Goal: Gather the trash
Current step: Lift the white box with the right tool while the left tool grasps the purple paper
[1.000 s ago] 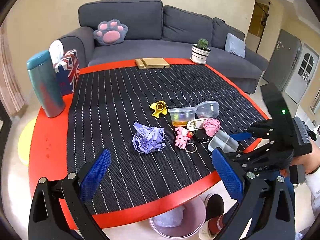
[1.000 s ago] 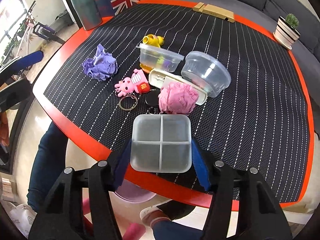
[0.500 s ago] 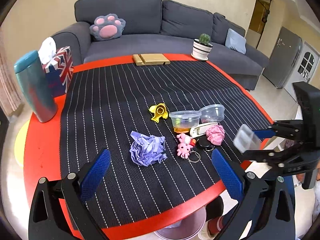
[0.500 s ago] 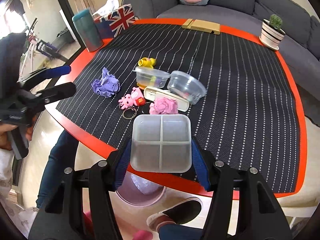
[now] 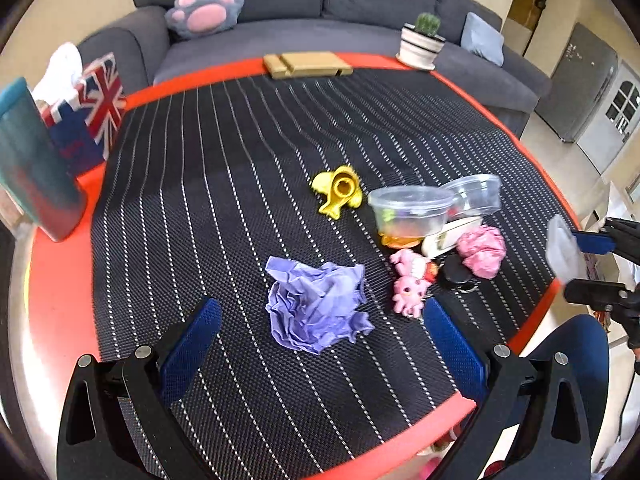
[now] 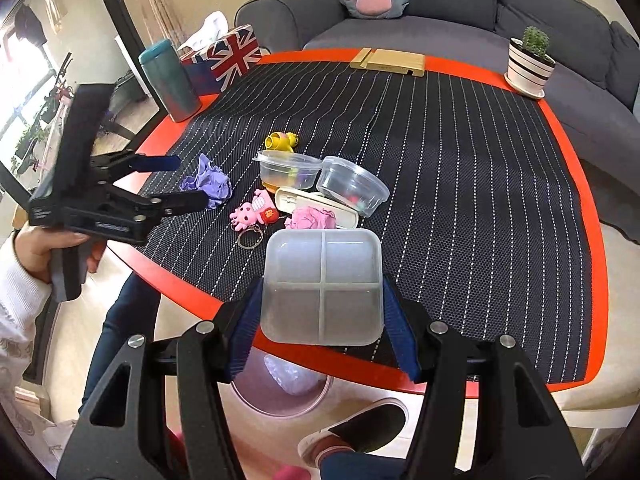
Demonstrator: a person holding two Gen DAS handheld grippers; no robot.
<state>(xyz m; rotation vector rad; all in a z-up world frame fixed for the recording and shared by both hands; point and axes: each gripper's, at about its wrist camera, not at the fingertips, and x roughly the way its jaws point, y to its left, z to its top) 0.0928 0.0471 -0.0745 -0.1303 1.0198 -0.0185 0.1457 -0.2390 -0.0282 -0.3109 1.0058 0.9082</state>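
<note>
My right gripper point(image 6: 322, 334) is shut on a frosted four-compartment plastic box point(image 6: 322, 286), held above the table's front edge; it also shows at the right of the left wrist view point(image 5: 564, 250). My left gripper point(image 5: 320, 354) is open and empty, just in front of a crumpled purple paper point(image 5: 316, 306) on the black striped mat. A crumpled pink paper point(image 5: 482, 250) lies right of it, by two clear tubs point(image 5: 412, 210). A pink bin with a bag point(image 6: 286, 386) stands on the floor below the table edge.
A pink keychain toy point(image 5: 410, 280), a yellow toy point(image 5: 340, 192) and a cream case point(image 6: 316, 206) lie among the trash. A teal tumbler point(image 5: 30, 164), flag tissue box point(image 5: 90, 112), wooden stand point(image 5: 308, 65) and cactus pot point(image 5: 420, 42) ring the red table point(image 5: 60, 300).
My left gripper moved forward and down toward the purple paper. My right gripper pulled back and up from the table with the box still held.
</note>
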